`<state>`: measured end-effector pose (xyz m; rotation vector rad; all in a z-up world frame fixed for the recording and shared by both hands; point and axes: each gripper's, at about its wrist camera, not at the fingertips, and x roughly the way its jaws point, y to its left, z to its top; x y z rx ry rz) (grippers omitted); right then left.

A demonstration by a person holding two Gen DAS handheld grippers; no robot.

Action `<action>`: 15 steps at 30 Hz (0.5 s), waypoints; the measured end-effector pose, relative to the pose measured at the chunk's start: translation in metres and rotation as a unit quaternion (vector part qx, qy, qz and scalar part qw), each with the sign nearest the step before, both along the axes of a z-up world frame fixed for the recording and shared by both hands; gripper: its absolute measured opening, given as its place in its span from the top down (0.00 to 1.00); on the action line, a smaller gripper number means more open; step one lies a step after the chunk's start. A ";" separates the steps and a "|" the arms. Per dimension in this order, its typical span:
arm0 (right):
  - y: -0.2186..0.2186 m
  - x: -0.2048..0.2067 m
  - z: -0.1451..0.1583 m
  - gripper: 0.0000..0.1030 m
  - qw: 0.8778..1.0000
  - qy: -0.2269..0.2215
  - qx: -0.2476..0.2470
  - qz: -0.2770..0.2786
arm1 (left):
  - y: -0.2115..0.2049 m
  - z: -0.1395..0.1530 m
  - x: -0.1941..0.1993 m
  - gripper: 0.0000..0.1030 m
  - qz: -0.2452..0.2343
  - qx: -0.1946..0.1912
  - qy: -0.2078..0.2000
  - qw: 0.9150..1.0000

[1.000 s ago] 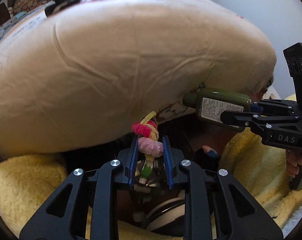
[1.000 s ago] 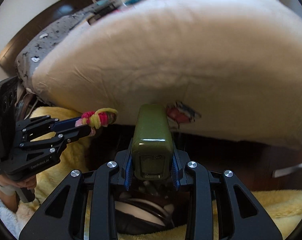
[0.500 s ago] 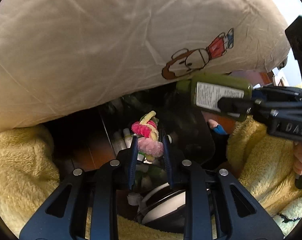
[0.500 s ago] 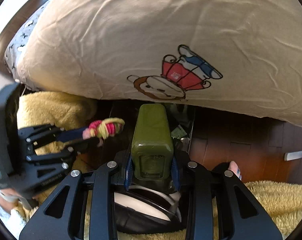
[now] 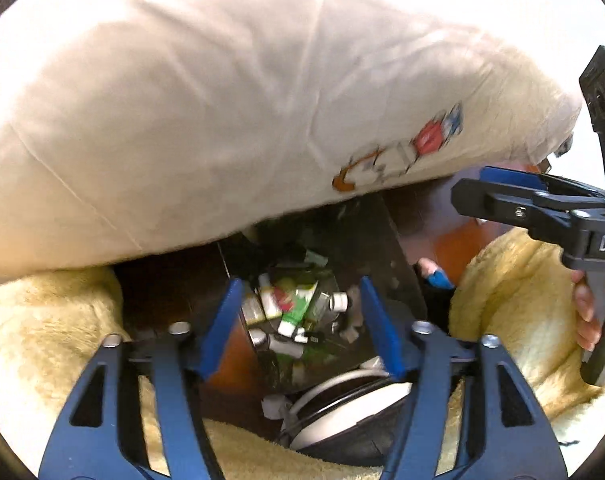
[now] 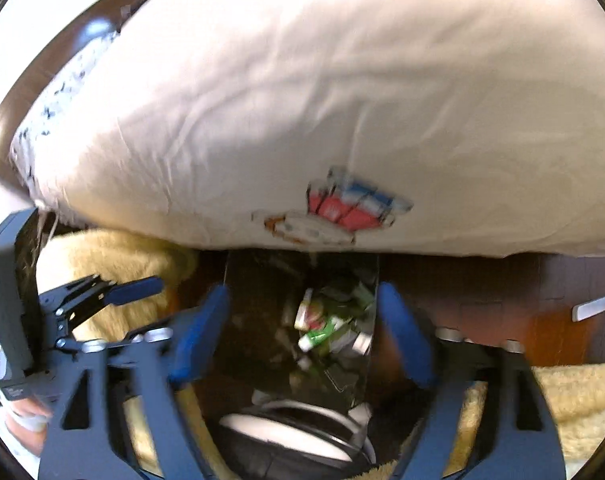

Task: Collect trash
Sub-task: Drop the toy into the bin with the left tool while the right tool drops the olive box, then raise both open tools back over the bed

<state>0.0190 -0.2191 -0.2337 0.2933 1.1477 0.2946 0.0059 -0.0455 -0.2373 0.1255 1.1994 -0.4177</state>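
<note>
Trash (image 5: 294,312) lies below both opening, empty tongs (image 5: 300,320); right view alone shows patterned bedding (image 6: 62,92).

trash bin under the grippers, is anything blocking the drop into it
Nothing visible does. The trash bin lies open straight below the left gripper and right gripper, both with jaws opening and nothing between them. The pillow overhangs only the bin's far edge.

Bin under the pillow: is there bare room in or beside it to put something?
Bare wooden floor right of the bin, between pillow and yellow blanket. Inside, tubes and bottles crowd the middle; the left side looks freer.
</note>
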 end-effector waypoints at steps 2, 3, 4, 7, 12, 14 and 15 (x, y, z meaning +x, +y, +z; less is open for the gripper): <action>-0.006 0.000 0.018 0.07 1.000 -0.020 -0.004 0.000 | 0.000 0.018 0.000 0.27 -0.001 -0.007 -0.021 1.000; -0.008 0.001 0.029 0.07 0.999 -0.033 -0.008 0.002 | 0.003 0.027 0.002 0.26 -0.004 -0.011 -0.030 0.999; -0.009 0.002 0.040 0.06 0.999 -0.046 -0.011 0.003 | 0.004 0.035 0.003 0.25 -0.006 -0.015 -0.039 0.999; -0.013 0.009 0.082 0.04 0.995 -0.097 -0.018 0.005 | 0.008 0.066 0.006 0.20 -0.013 -0.022 -0.077 0.997; -0.011 0.048 0.144 0.04 0.984 -0.171 -0.052 -0.002 | 0.022 0.116 0.026 0.14 -0.003 -0.011 -0.156 0.988; -0.007 0.068 0.157 0.04 0.980 -0.187 -0.062 -0.002 | 0.034 0.132 0.043 0.13 0.014 0.006 -0.187 0.982; -0.004 0.079 0.161 0.04 0.979 -0.192 -0.065 0.000 | 0.039 0.138 0.051 0.13 0.023 0.012 -0.200 0.980</action>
